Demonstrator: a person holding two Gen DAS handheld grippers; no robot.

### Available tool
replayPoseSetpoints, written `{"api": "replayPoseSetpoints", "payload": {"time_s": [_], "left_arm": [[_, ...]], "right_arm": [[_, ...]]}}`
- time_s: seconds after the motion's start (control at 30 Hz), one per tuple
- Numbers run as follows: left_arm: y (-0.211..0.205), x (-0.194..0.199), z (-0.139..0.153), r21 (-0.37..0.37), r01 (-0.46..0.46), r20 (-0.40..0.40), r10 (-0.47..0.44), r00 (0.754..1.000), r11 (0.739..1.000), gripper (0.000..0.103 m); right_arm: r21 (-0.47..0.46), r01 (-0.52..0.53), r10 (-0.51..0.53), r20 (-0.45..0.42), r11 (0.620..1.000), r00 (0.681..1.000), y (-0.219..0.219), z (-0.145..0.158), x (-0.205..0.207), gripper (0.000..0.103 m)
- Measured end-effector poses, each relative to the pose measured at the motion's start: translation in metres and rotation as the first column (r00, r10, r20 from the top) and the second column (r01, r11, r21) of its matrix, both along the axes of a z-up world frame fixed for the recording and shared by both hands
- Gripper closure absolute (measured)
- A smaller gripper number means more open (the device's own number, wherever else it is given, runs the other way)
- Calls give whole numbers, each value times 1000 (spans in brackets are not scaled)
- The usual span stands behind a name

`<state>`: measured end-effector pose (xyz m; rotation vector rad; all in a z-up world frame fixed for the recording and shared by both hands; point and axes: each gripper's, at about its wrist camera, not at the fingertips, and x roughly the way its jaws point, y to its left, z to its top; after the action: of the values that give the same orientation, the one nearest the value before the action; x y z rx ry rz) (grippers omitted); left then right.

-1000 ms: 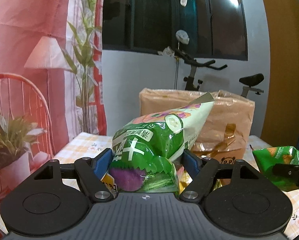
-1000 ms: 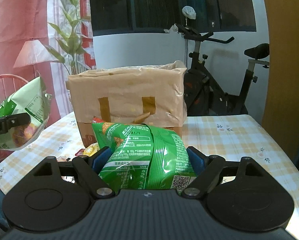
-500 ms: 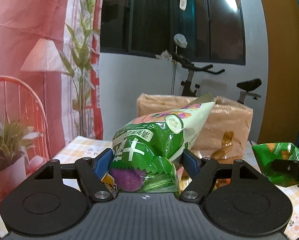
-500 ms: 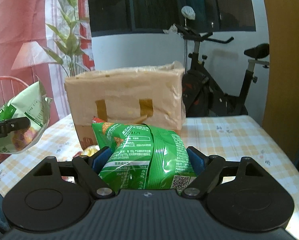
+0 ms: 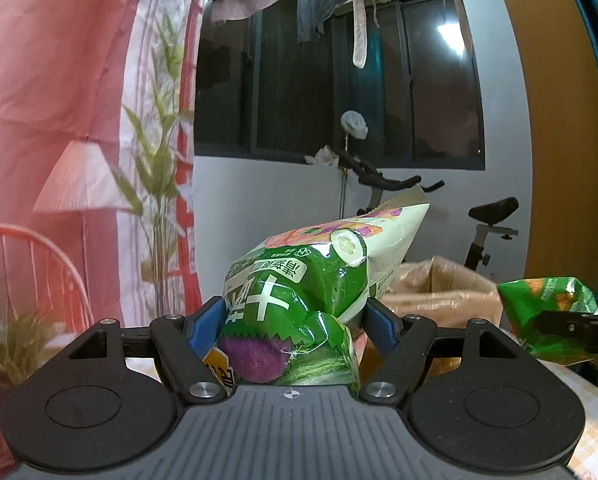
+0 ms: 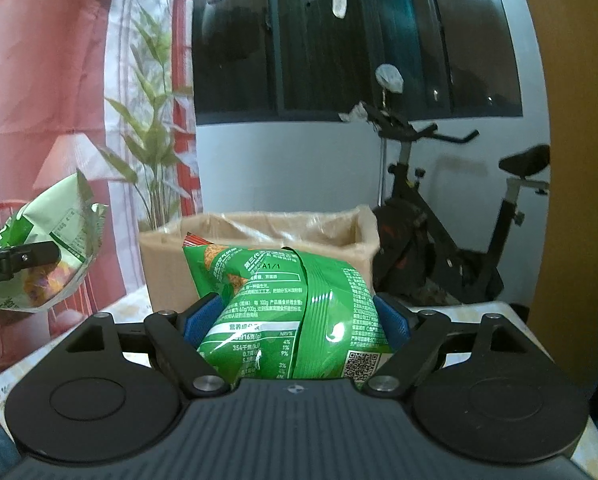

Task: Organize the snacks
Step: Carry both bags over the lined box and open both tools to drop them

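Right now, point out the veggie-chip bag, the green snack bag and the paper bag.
veggie-chip bag (image 5: 299,292): left wrist view, green front panel.
green snack bag (image 6: 299,312): right wrist view, back panel with the print.
paper bag (image 6: 167,264): right wrist view, front wall near its left corner.

R hand-held gripper (image 6: 297,316) clamps green snack bag (image 6: 295,312), box (image 6: 259,236) behind.

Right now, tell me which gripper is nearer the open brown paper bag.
Right, though narrowly. The right gripper faces the brown paper bag squarely, just behind its snack; the left gripper sits off to the bag's left.
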<state>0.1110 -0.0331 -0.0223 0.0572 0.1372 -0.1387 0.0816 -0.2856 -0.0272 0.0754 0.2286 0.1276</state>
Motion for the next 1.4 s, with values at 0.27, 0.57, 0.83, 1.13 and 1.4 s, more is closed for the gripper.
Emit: {"api": "replayPoseSetpoints", "payload": {"time_s": [0.27,0.57,0.83,1.13,1.4], "left_arm": [[-9,36,23,-9,27,15,-26,1000,1000,26],[-22,95,39,-47,66,-27,-67,997,997,26],[-27,126,46,-57,65,-30,-67,997,996,26],[-29,142,47,-65,74,-58,-78,995,995,26],[-30,155,46,-85,90,-107,-99,989,992,26]], "right_arm": [[-11,-35,36,38,999,999,3,29,40,20],[-39,-63,65,29,997,998,1,53,105,20],[38,-110,111,-16,993,994,-11,58,172,20],[34,-109,113,-146,993,983,-12,36,231,19],[59,-76,88,-243,995,966,-20,24,242,14]]}}
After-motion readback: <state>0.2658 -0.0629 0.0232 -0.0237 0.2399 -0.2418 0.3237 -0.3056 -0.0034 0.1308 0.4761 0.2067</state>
